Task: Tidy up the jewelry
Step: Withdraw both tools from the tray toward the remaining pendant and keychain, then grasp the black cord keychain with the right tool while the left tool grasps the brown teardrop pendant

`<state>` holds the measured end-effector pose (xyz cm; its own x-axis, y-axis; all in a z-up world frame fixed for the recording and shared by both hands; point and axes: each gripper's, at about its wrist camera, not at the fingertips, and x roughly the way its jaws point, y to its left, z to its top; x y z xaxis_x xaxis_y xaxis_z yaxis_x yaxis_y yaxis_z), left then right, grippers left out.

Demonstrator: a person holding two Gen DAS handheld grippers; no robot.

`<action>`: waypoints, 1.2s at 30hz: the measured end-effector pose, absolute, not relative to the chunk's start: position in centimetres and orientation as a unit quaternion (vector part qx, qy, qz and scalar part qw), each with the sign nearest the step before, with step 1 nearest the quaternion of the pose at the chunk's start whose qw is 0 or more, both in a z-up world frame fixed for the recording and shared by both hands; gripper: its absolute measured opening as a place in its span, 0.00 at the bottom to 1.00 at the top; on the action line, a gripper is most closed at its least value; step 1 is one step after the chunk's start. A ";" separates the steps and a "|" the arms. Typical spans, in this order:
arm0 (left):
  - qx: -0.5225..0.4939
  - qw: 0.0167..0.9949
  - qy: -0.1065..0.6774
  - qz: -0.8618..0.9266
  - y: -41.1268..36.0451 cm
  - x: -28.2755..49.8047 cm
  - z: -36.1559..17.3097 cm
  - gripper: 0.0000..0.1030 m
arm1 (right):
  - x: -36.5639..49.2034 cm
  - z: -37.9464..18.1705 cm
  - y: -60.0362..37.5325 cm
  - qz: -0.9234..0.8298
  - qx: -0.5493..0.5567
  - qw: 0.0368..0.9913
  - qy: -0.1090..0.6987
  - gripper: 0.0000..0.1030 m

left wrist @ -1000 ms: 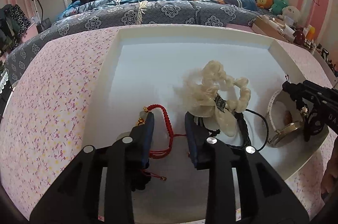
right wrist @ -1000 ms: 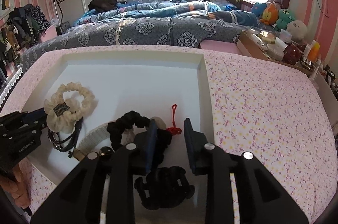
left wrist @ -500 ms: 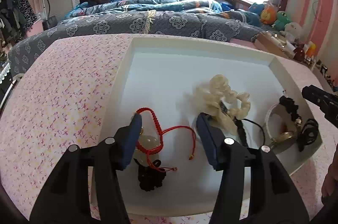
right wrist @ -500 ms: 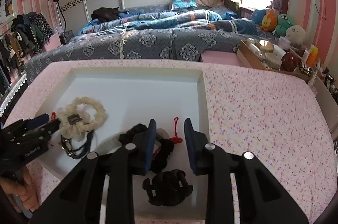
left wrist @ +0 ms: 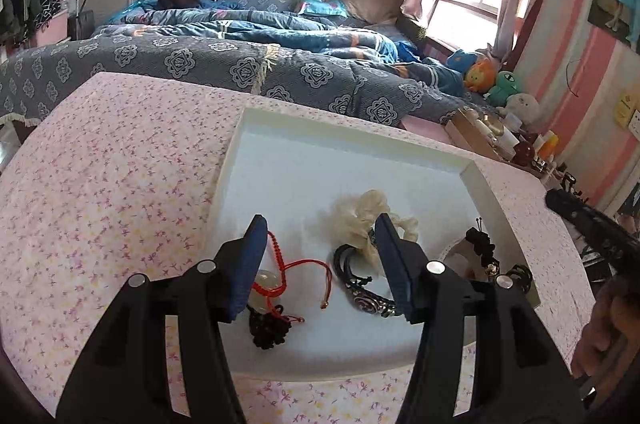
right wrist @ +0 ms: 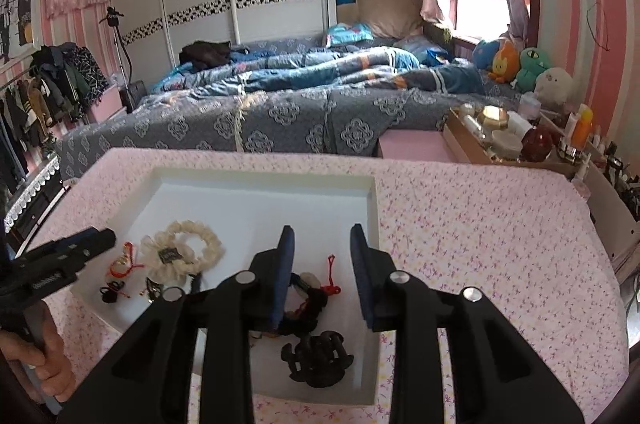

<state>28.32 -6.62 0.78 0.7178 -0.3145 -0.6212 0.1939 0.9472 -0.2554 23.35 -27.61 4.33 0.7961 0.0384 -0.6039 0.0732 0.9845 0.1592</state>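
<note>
A white tray (left wrist: 432, 152) lies on the pink flowered table and also shows in the right wrist view (right wrist: 256, 184). In it lie a red cord bracelet with a pale stone (left wrist: 296, 274), a cream scrunchie (left wrist: 360, 214), black bracelets (left wrist: 360, 288) and a black hair tie (left wrist: 482, 244). My left gripper (left wrist: 322, 224) is open and empty, raised above the red bracelet. My right gripper (right wrist: 322, 234) is open and empty above a red-tasselled piece (right wrist: 330, 278) and a black clip (right wrist: 316, 360). The scrunchie (right wrist: 184, 252) lies to its left.
The flowered tablecloth (right wrist: 480, 224) spreads right of the tray. A bed with a blue-grey cover (right wrist: 300, 112) stands behind the table. A wooden box of cosmetics (right wrist: 492, 136) sits at the back right. The left gripper's body (right wrist: 60, 260) reaches in at the tray's left.
My left gripper opened, let go of the red bracelet and drew back up from the tray. My right gripper also lifted away and opened wider.
</note>
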 end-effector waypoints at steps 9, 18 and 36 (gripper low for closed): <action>-0.041 0.958 0.260 -0.112 -4.6 22.1 9.2 0.59 | 20.2 8.2 -27.4 -0.011 0.067 0.957 0.281 0.35; 0.054 0.958 0.279 -0.038 2.4 12.7 2.9 0.63 | 11.1 2.7 -29.0 -0.028 0.080 0.940 0.330 0.40; 0.005 0.939 0.340 -0.048 7.8 9.5 -2.6 0.86 | 3.4 -1.5 -20.1 0.005 0.103 0.927 0.361 0.58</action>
